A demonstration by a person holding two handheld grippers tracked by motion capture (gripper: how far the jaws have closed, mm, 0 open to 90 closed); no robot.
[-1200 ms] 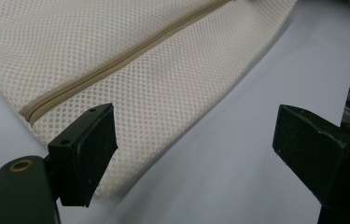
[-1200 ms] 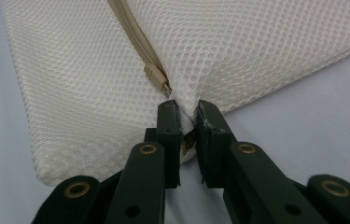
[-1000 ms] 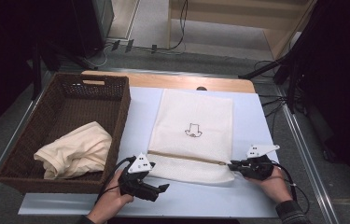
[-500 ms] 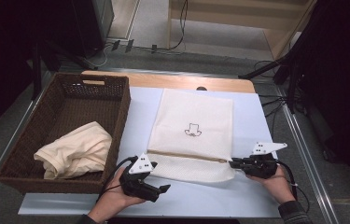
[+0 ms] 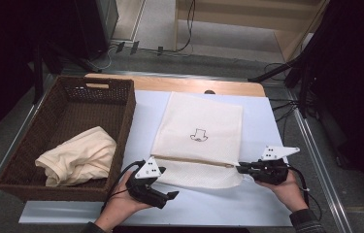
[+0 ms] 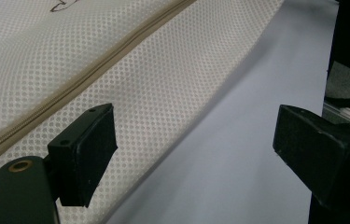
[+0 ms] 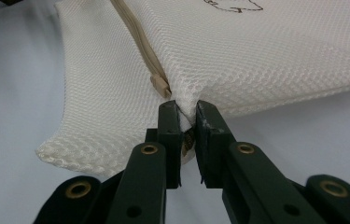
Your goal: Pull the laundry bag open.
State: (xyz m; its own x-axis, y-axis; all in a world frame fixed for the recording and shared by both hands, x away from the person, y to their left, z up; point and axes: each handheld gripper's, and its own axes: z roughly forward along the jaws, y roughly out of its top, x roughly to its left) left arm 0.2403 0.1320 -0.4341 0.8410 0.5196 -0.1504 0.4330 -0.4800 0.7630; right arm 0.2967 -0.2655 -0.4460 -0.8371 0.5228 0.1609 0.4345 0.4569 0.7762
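Left hand: comes in from the bottom of the high view, palm under the left gripper (image 5: pixel 162 187), which lies low at the near left corner of the cream mesh zip bag (image 5: pixel 199 138); the grey three-cornered plate on top faces up.
Left gripper jaws: wide apart; in the left gripper view one black pad (image 6: pixel 88 149) hangs over the mesh, the other over bare sheet, and nothing is clamped.
Right hand: enters from the bottom right, wrist turned inward, with the right gripper (image 5: pixel 241 169) pointing left along the table.
Right gripper jaws: nearly together and pinching the bag's right edge at the end of the beige zip (image 7: pixel 140 44); the mesh puckers between the pads.
Bag: flat on the pale blue table sheet (image 5: pixel 267 204), its printed hat motif (image 5: pixel 199 135) upward, the zip running across its near part.
Edges and room: open sheet lies in front of the bag and to its right; the dark brown wicker basket (image 5: pixel 121 121) stands just beside its left edge and holds a crumpled cream cloth (image 5: pixel 77 155).
Surroundings: a wooden table edge (image 5: pixel 170 85) lies beyond the sheet, then grey floor with cables and dark stands.
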